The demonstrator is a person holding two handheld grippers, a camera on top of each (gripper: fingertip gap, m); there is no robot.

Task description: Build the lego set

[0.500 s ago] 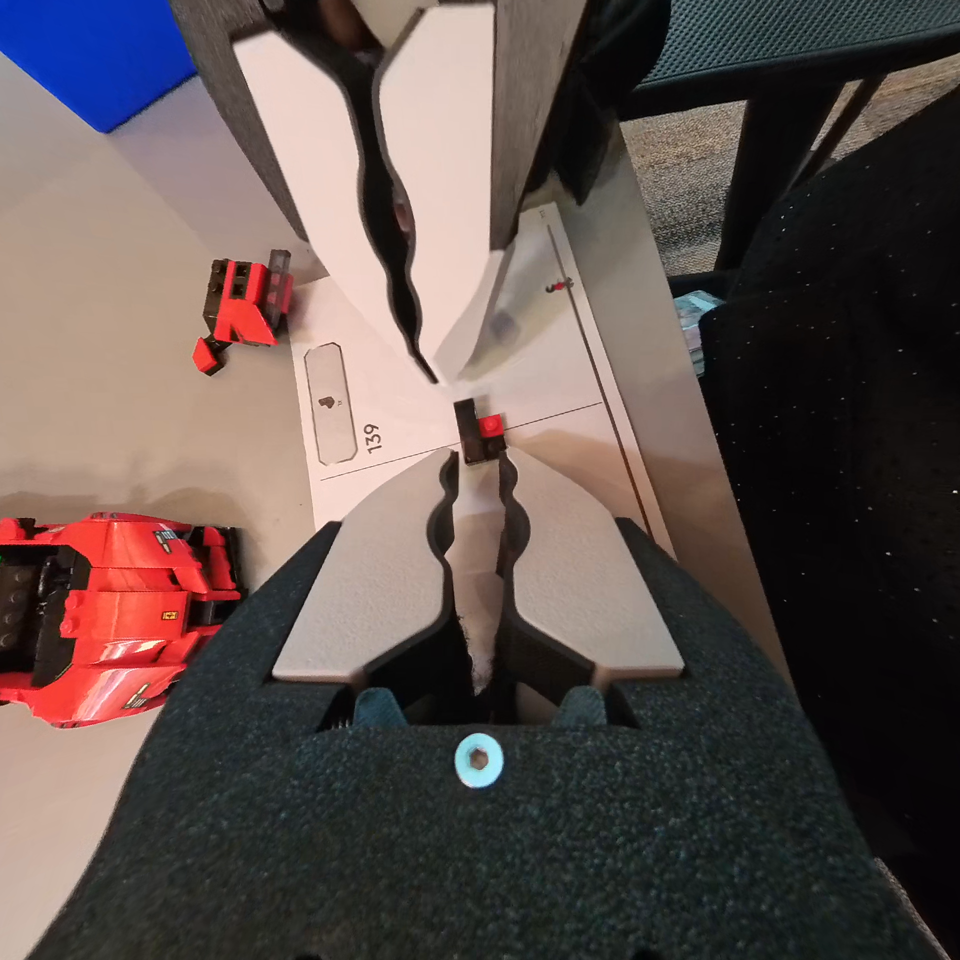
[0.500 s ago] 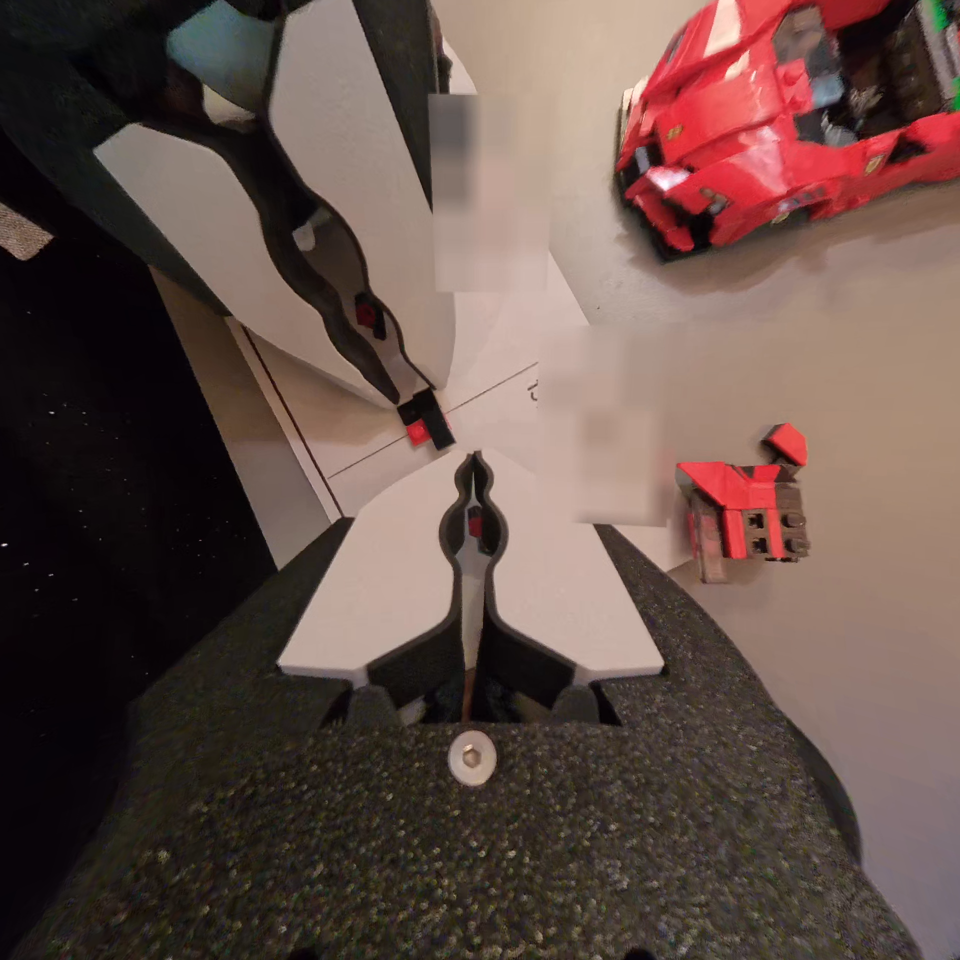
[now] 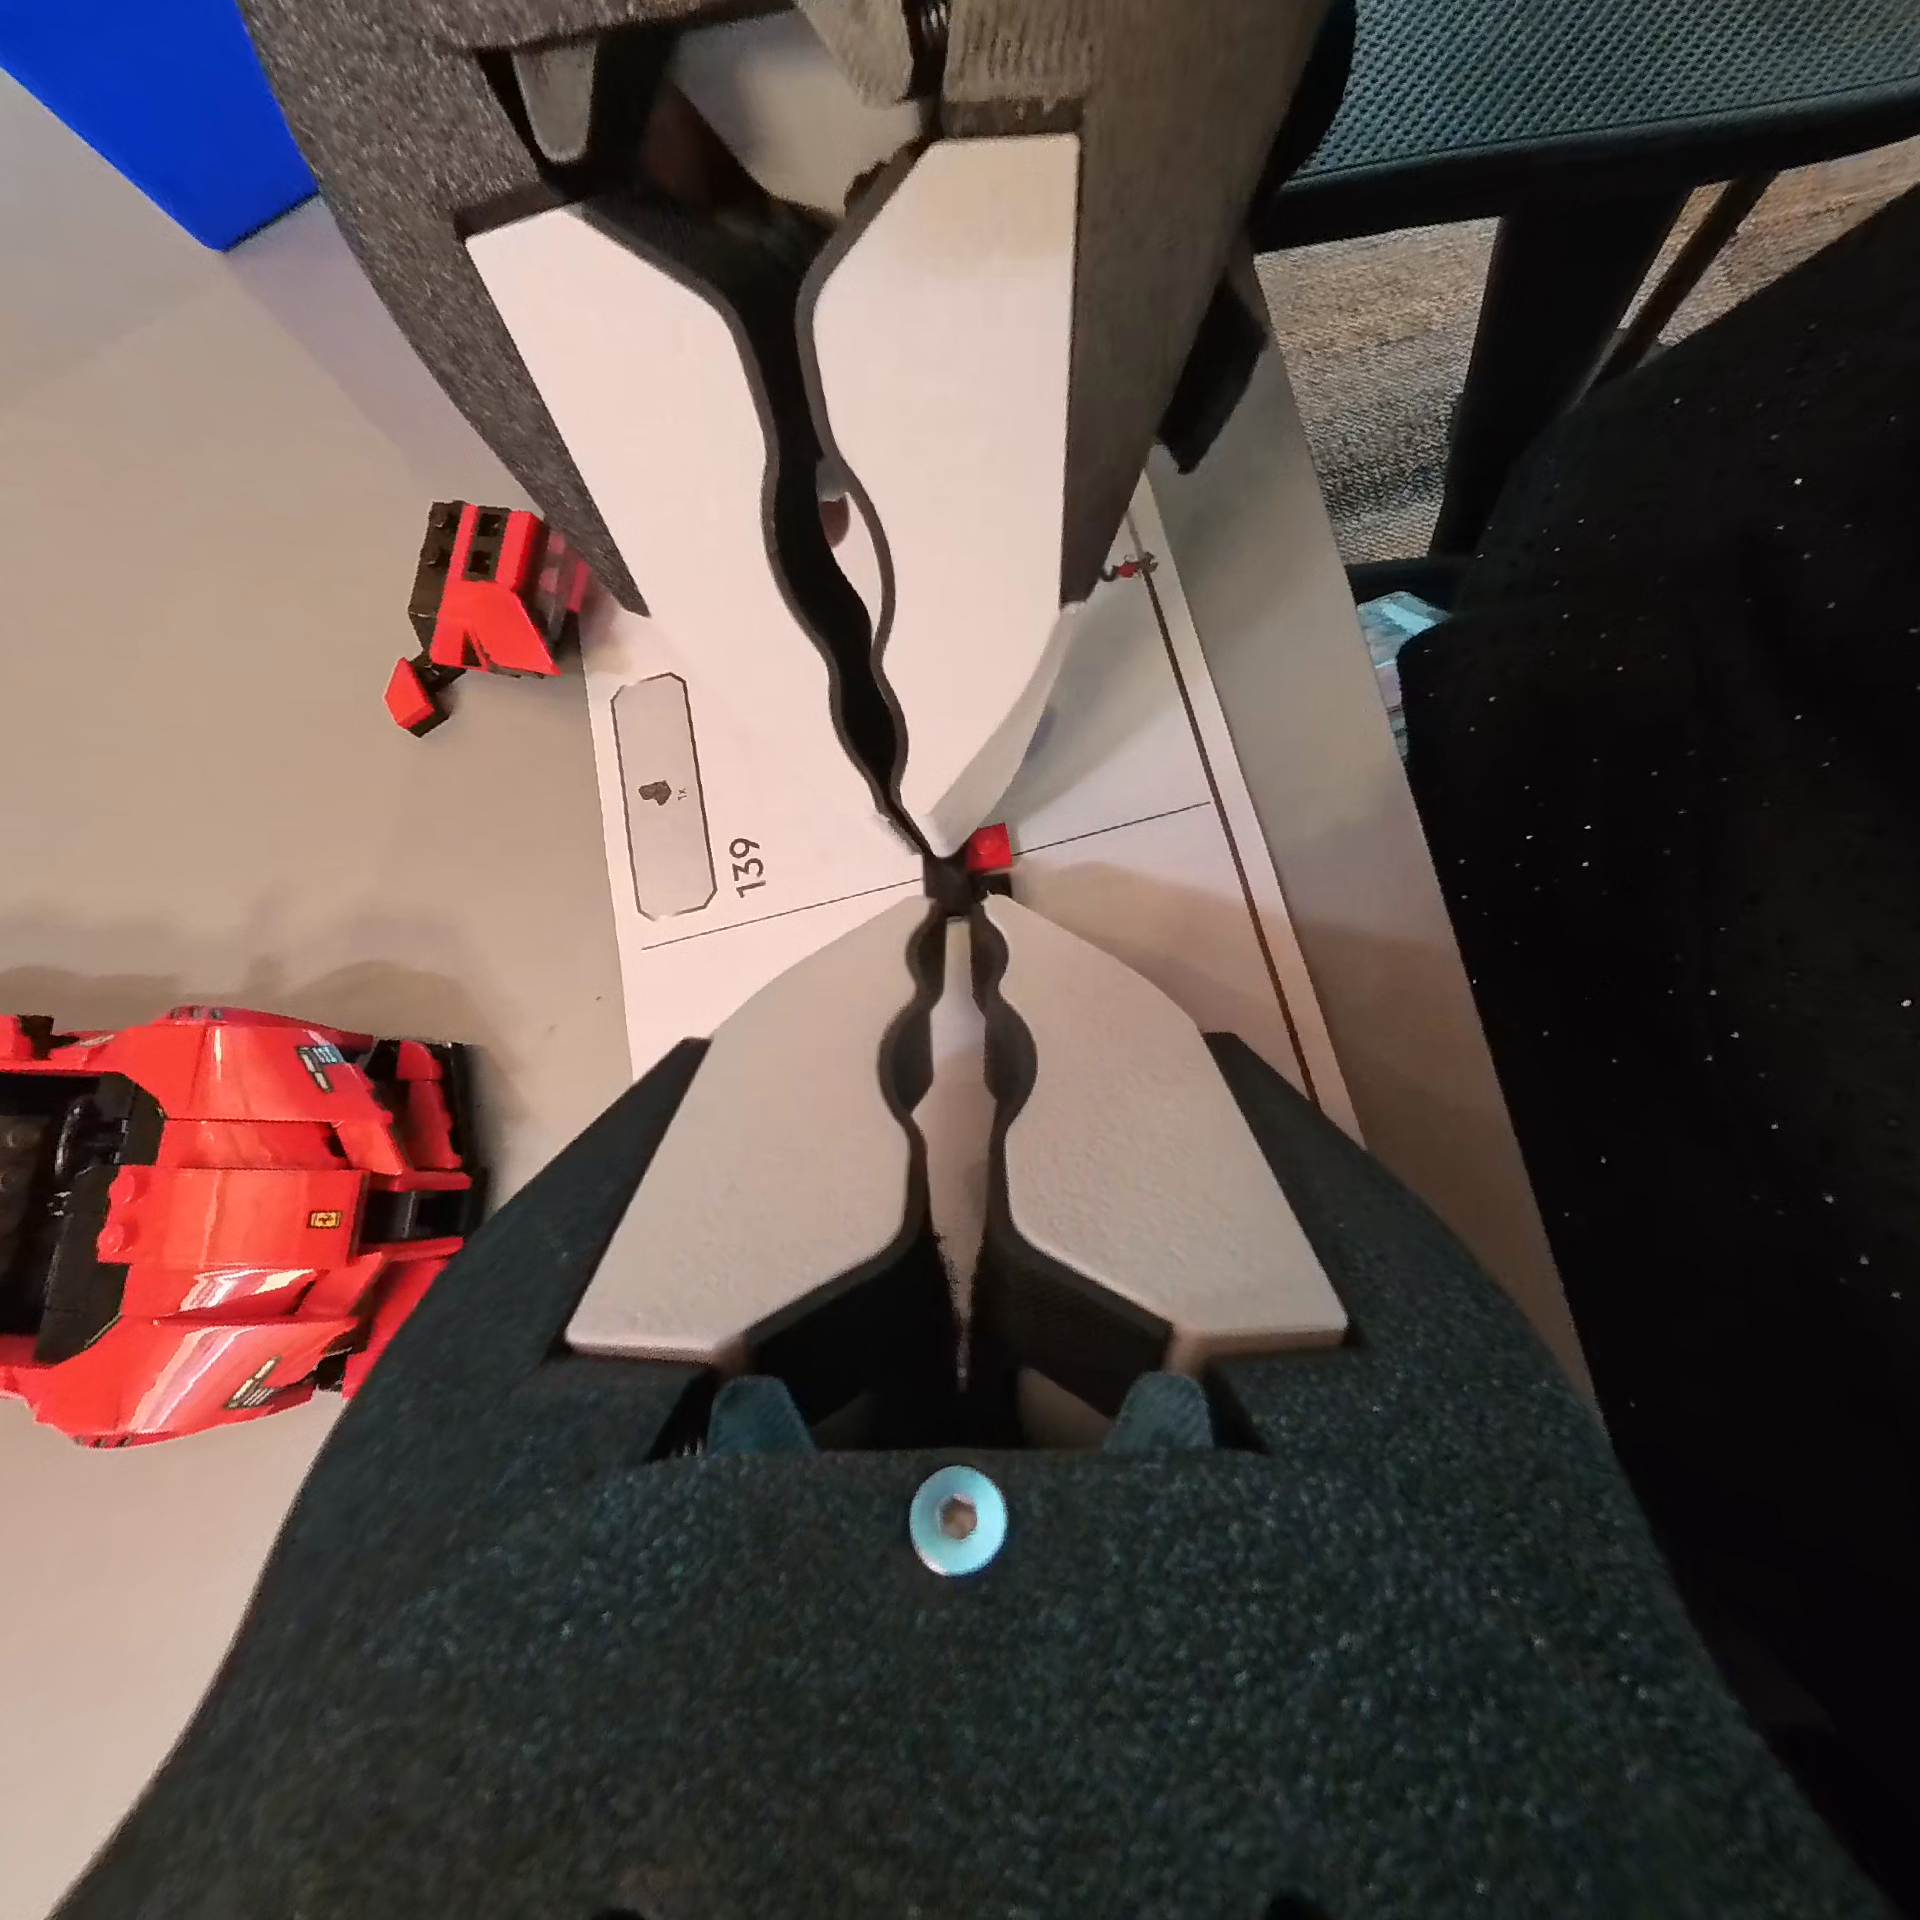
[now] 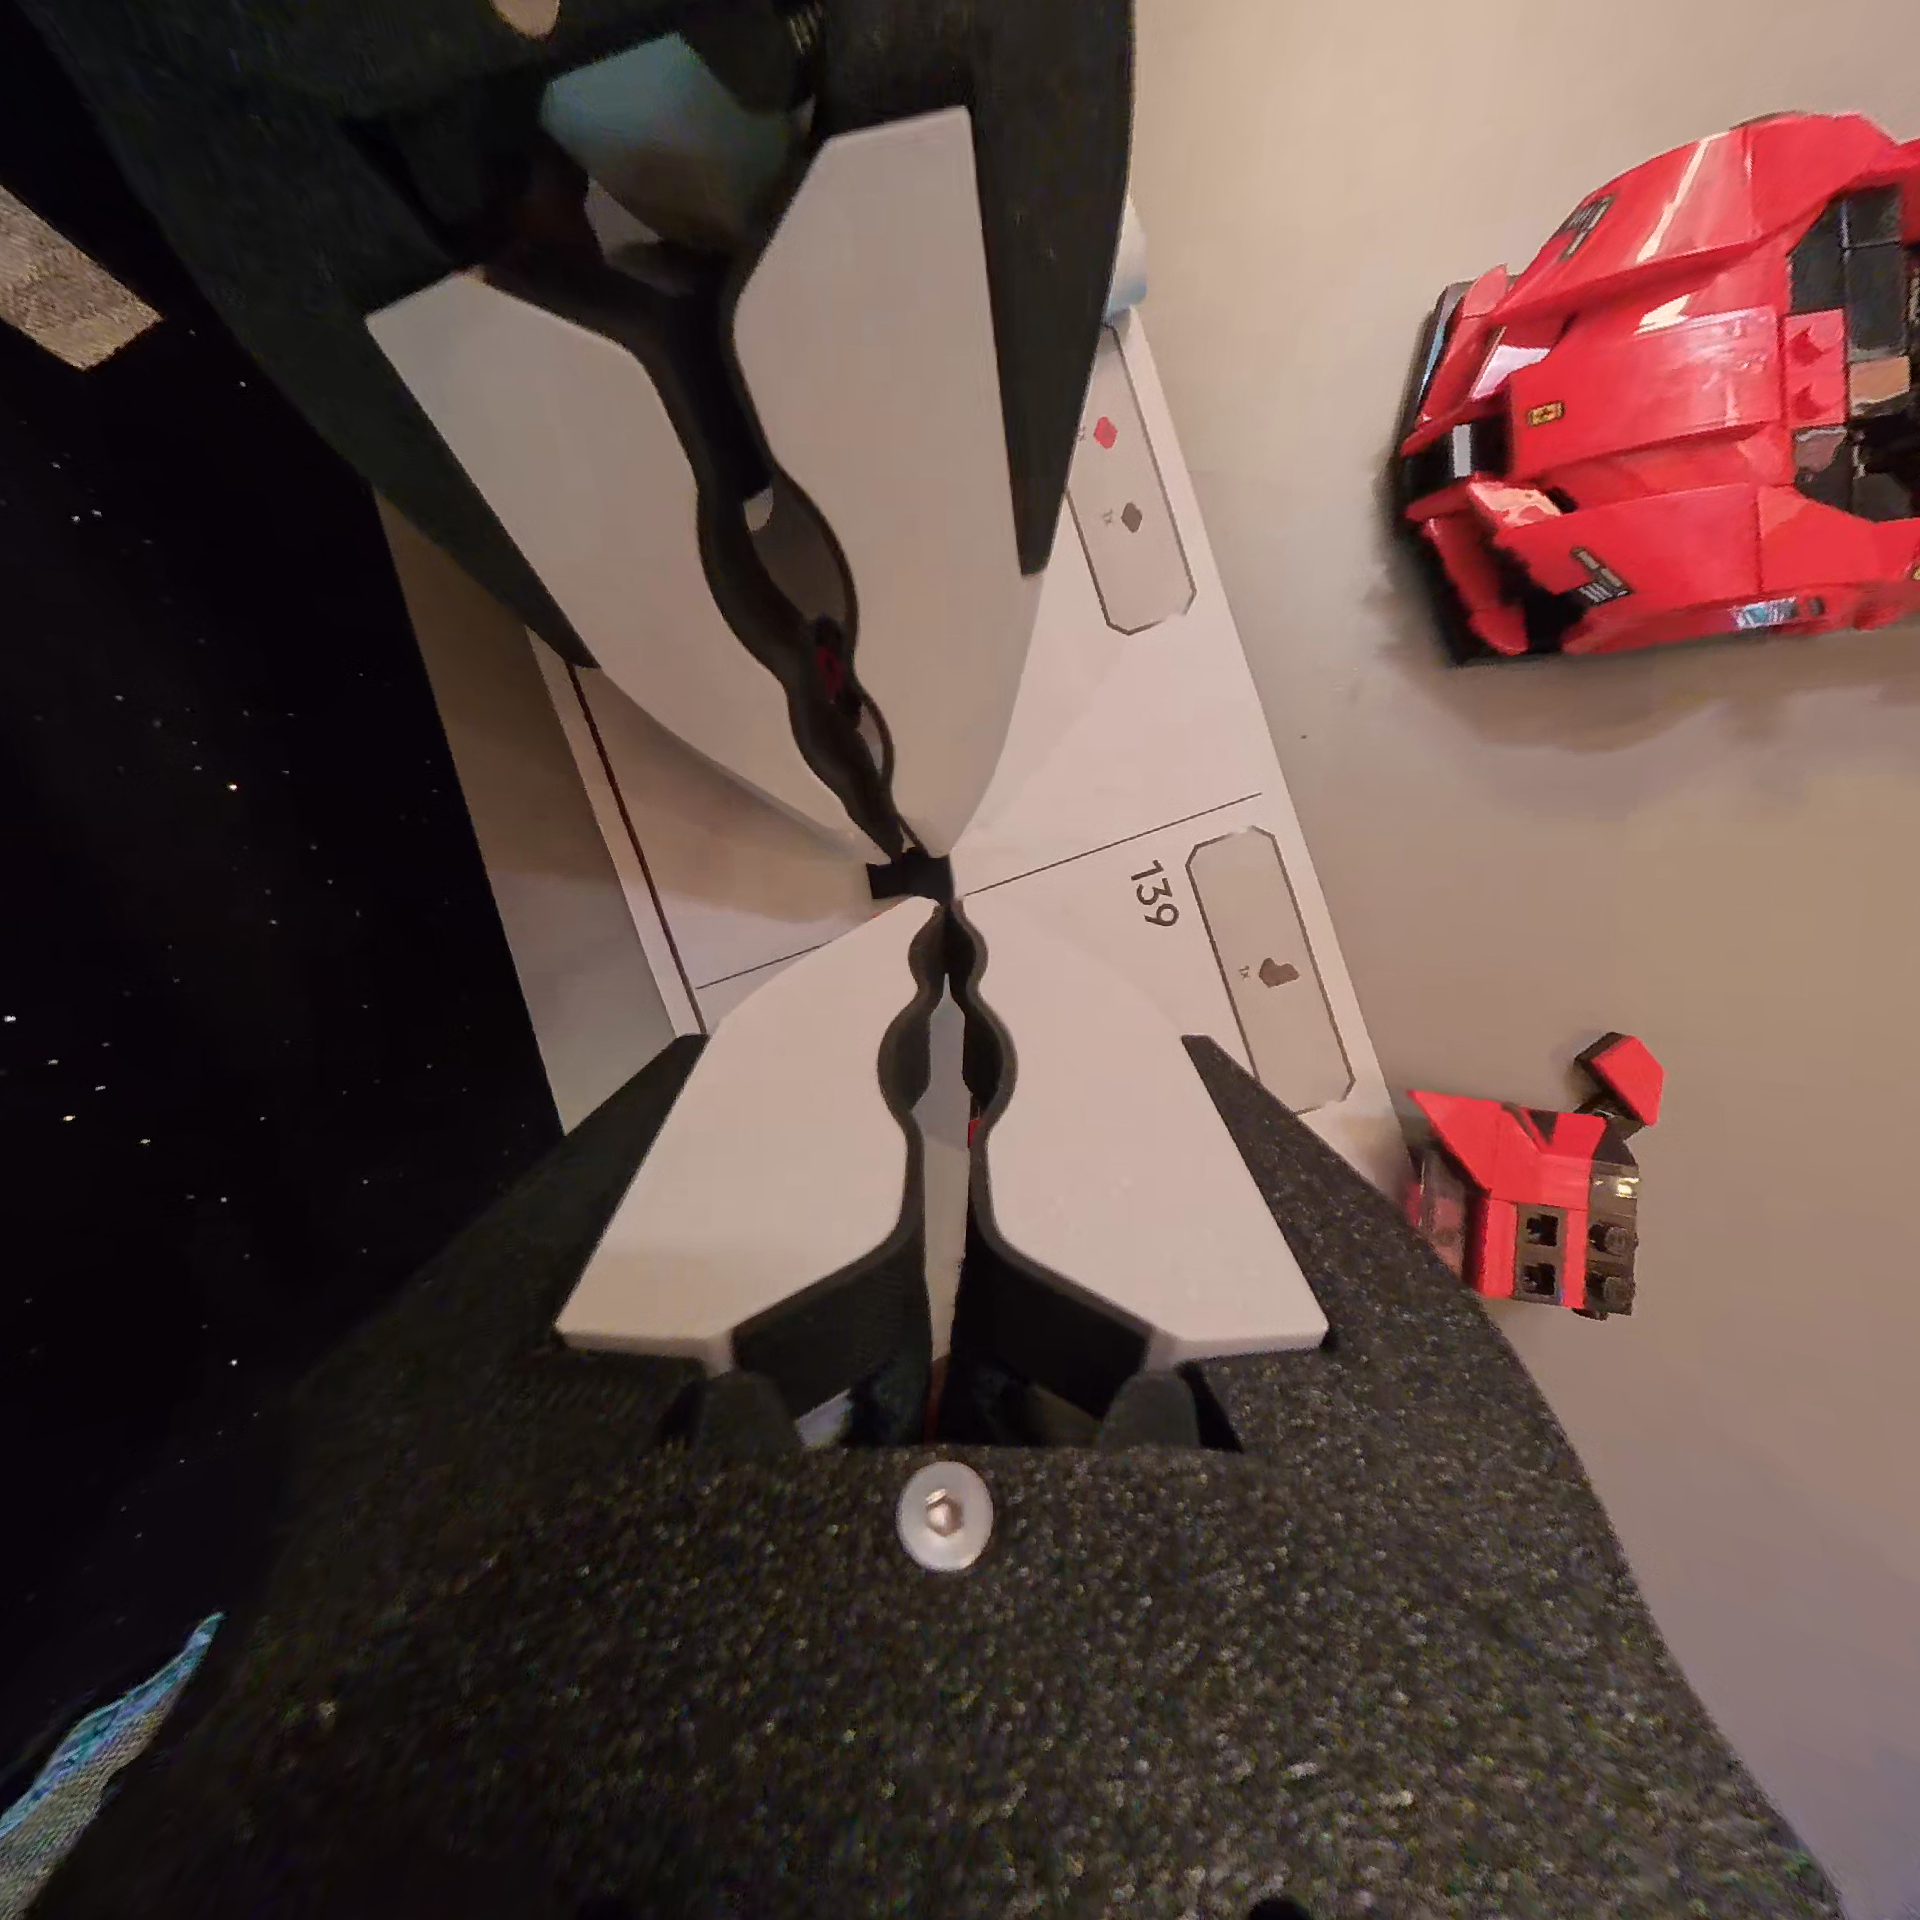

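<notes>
Both grippers meet tip-to-tip over the instruction sheet (image 3: 790, 831) at the bench's (image 3: 208, 831) right edge, left gripper (image 3: 961, 909) clamping the tiny black-and-red piece (image 3: 977, 868), right gripper (image 4: 948, 909) pinched onto it too; rigid, feather-light, slippery—grip flat sides.

Office — grey desk (image 3: 187, 540), mesh chair (image 3: 1621, 94), carpet (image 3: 1351, 343)

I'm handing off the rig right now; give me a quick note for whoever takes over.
Left claw: shut on the small black-and-red piece, held above the instruction booklet.
Right claw: closed, tip meeting that same piece; whether it grips is unclear.
On the table: the mostly built red car and a small red-and-black subassembly, both untouched.
Left: finish this small piece, then fit the remaining parts to the car.
</notes>
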